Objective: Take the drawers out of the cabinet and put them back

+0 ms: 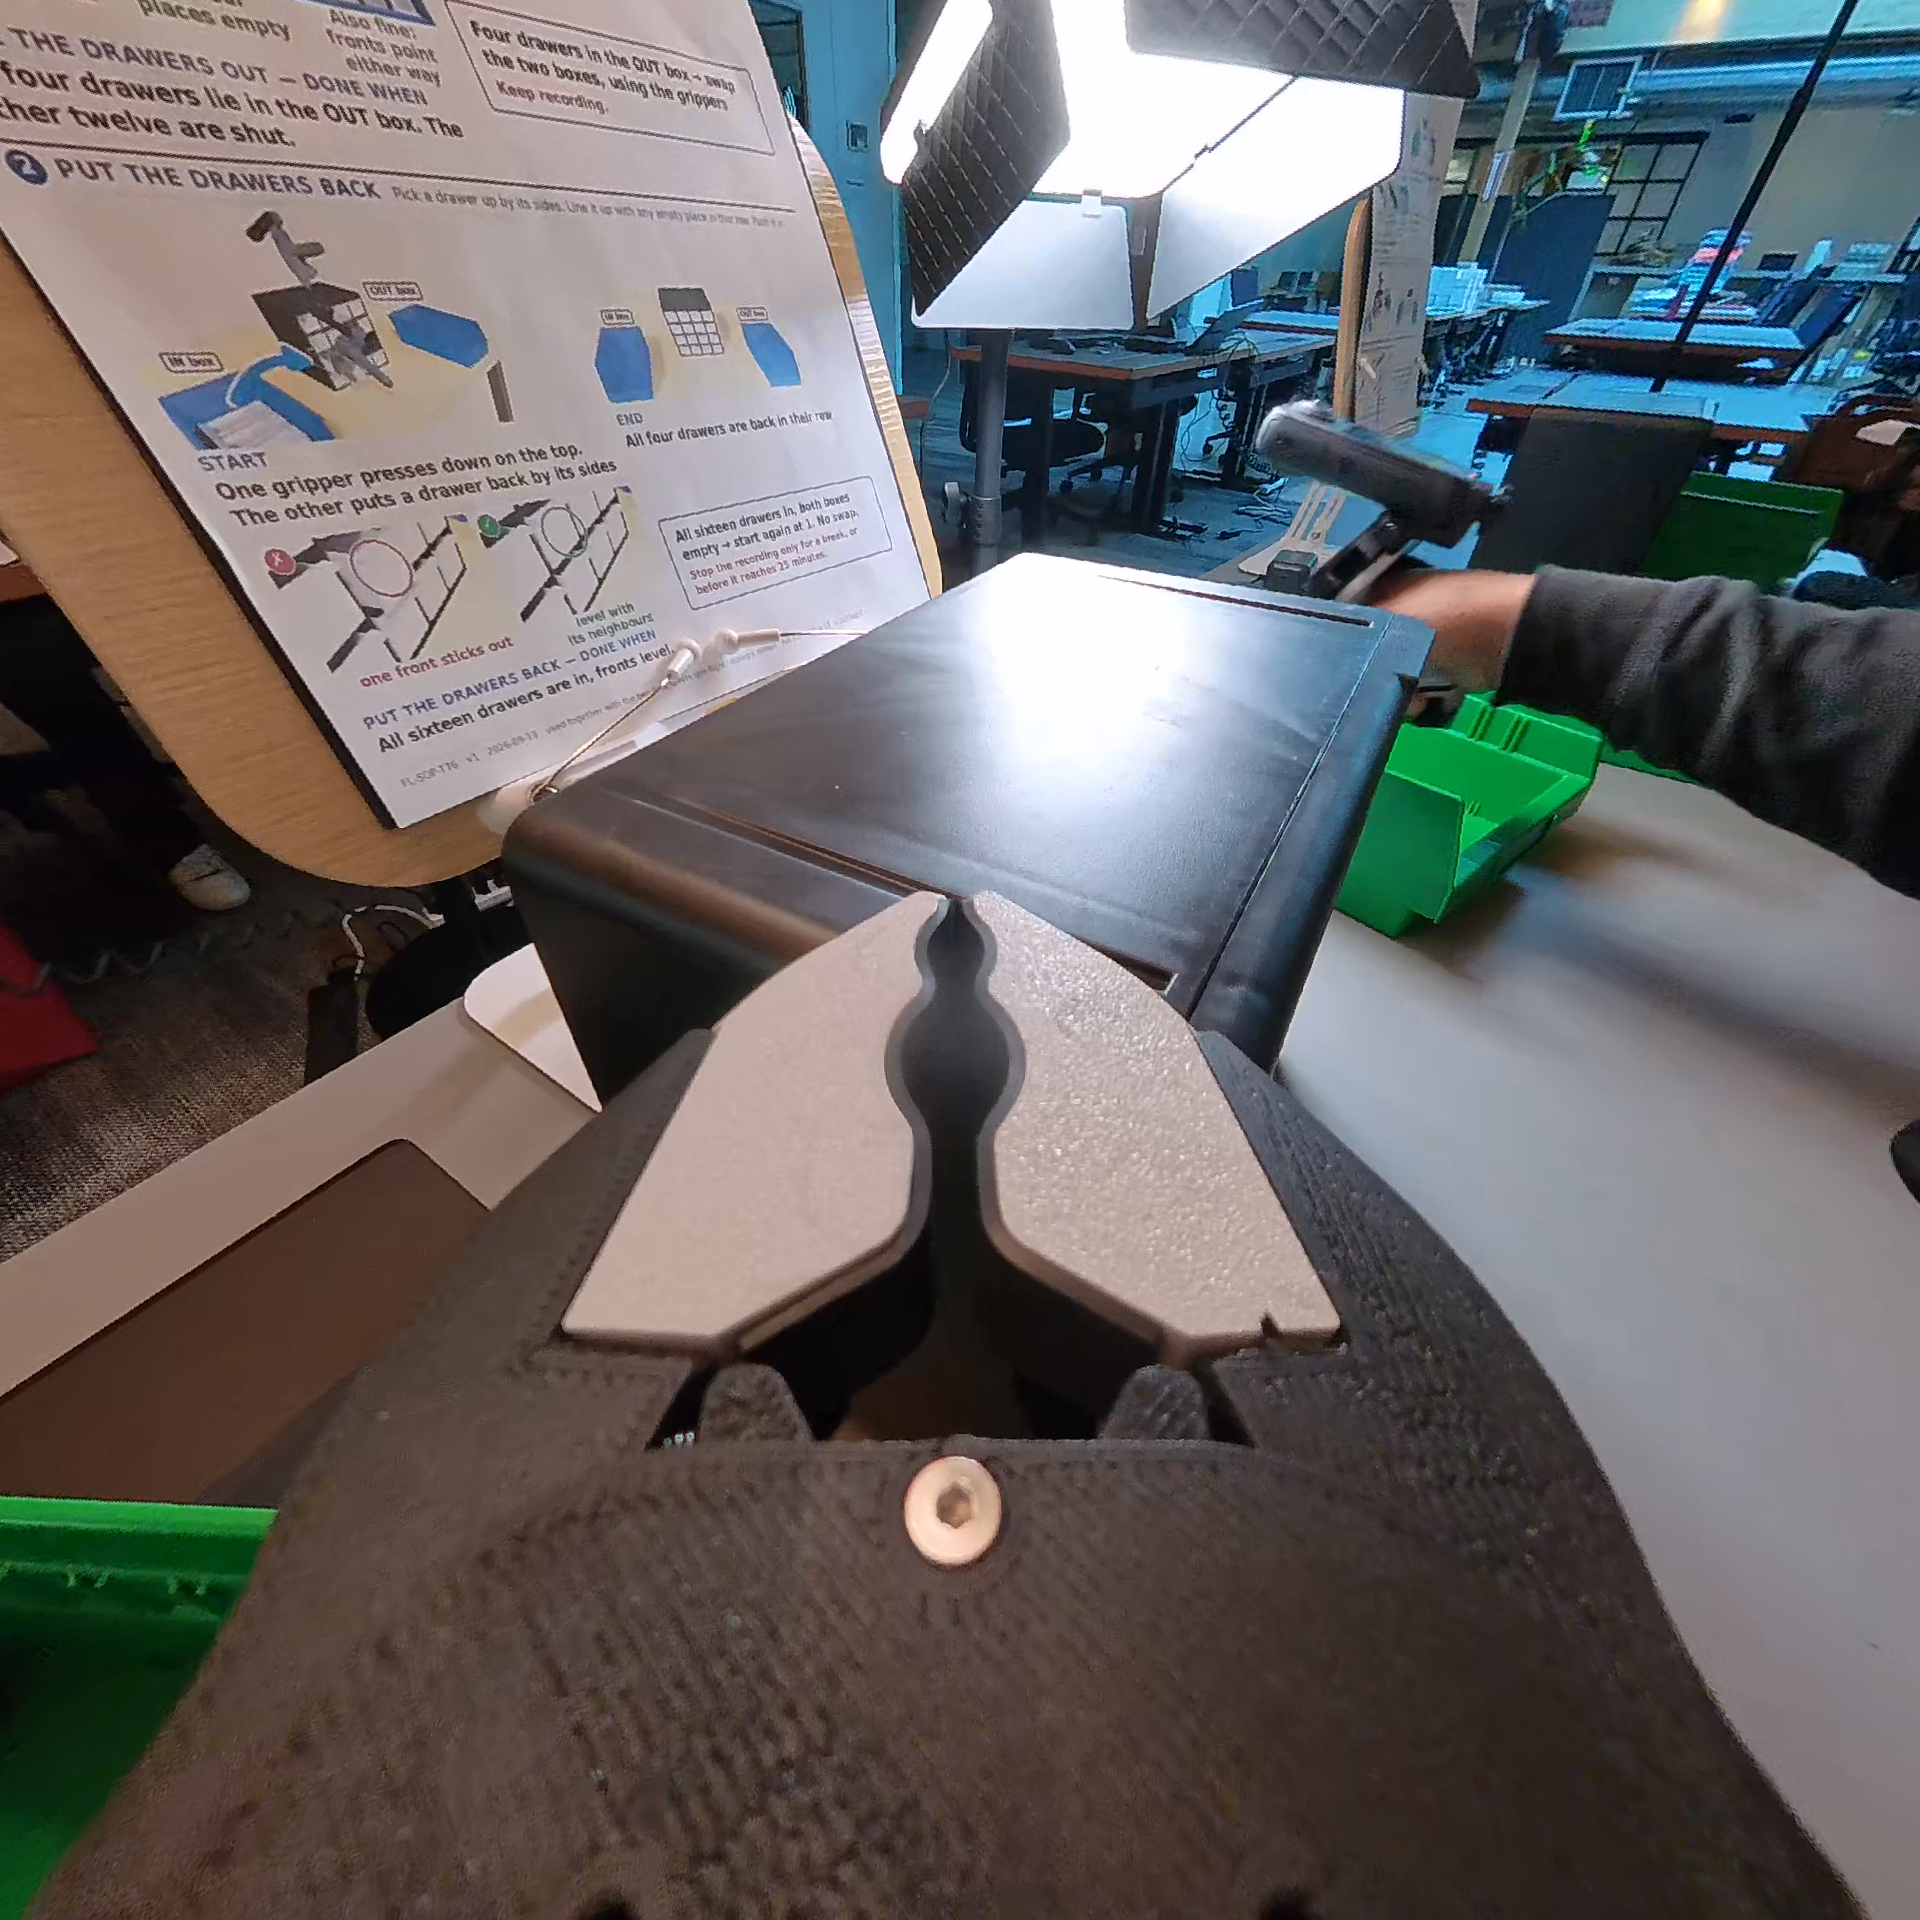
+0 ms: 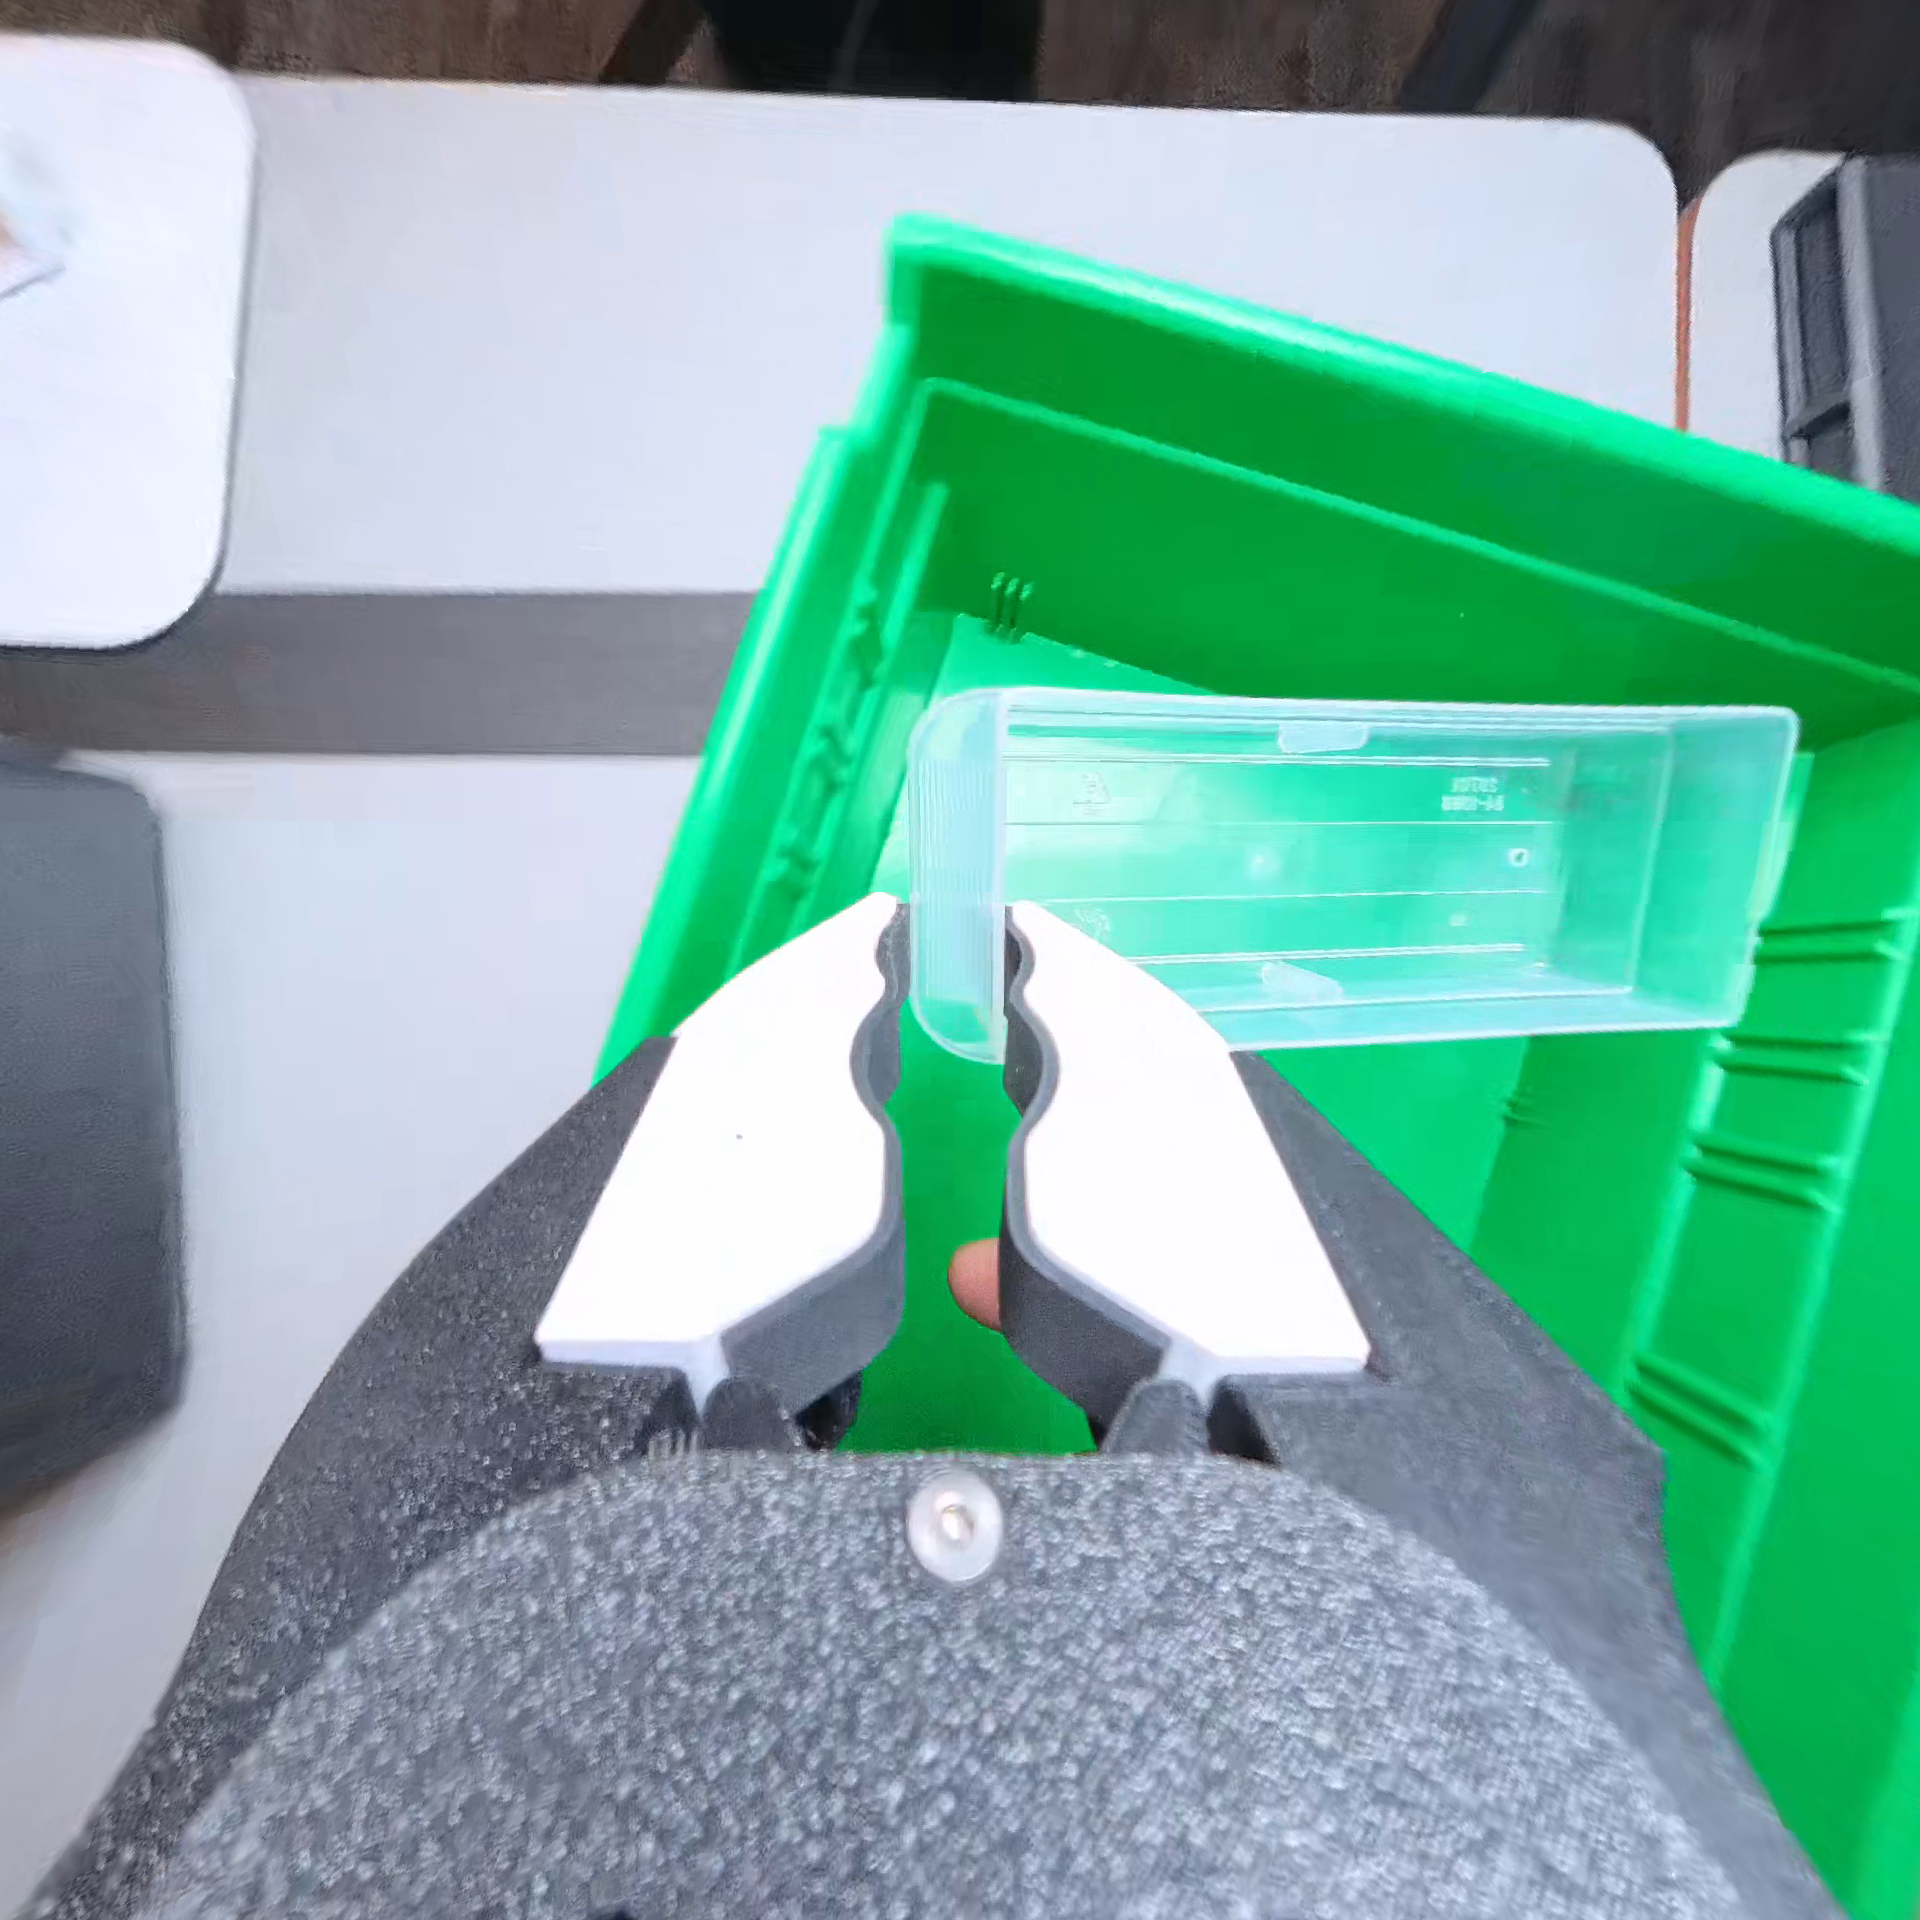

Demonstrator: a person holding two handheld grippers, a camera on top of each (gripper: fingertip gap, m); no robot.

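Note:
In the left wrist view my left gripper [image 1: 954,909] is shut and empty, its tips resting at the near edge of the black cabinet's top [image 1: 1039,748]. The drawer fronts are hidden from this view. In the right wrist view my right gripper [image 2: 954,920] is shut on the front lip of a clear plastic drawer [image 2: 1351,862], holding it over the inside of a green bin [image 2: 1299,499]. The drawer lies on its side, its open face towards the camera. The right hand and its gripper show blurred beyond the cabinet in the left wrist view [image 1: 1382,499].
An instruction sheet on a wooden board [image 1: 416,416] stands left of the cabinet. The green bin [image 1: 1475,800] sits right of the cabinet on the white table [image 1: 1610,1143]. Another green bin [image 1: 94,1662] shows at lower left. A lamp [image 1: 1143,135] stands behind.

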